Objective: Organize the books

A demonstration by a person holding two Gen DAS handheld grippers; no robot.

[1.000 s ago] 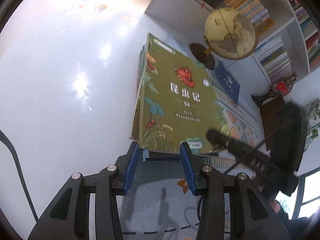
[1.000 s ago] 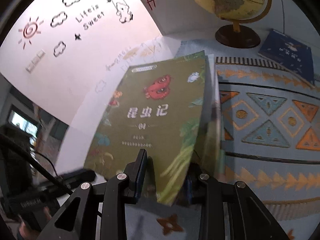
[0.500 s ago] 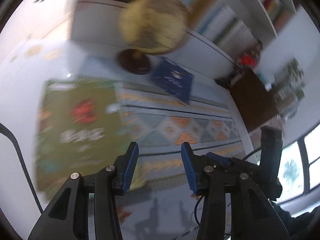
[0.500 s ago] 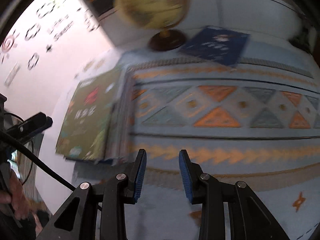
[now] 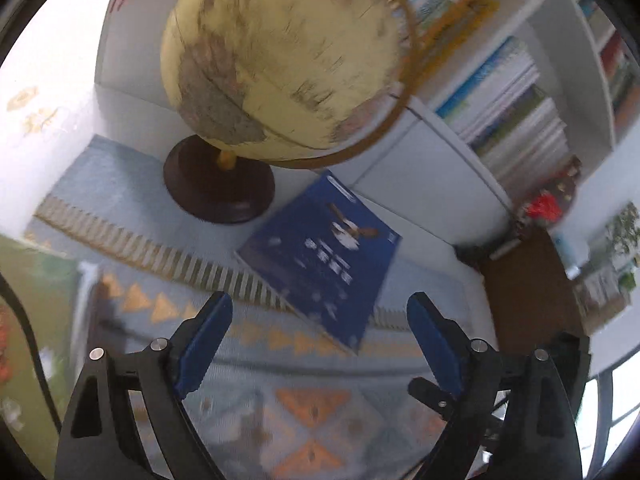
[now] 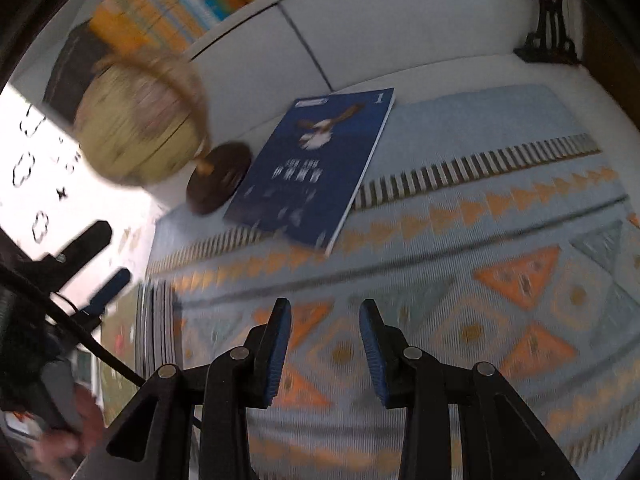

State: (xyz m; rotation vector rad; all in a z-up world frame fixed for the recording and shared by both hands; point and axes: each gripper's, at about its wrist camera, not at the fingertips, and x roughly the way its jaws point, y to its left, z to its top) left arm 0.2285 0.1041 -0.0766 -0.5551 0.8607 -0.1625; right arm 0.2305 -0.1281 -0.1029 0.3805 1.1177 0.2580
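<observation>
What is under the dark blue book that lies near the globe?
The blue book lies flat on a patterned rug, across its striped band, beside the globe. Whether anything else lies beneath the book cannot be seen, because its cover hides that part.

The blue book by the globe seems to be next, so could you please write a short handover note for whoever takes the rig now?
Left gripper: jaws opening wide, nothing between them.
Right gripper: jaws opening slightly, empty.
Blue book lies flat on the patterned rug, beside the globe.
Done: green book lies on a stack at the rug's left edge.
Left: pick up the blue book, likely add it to the stack.
</observation>
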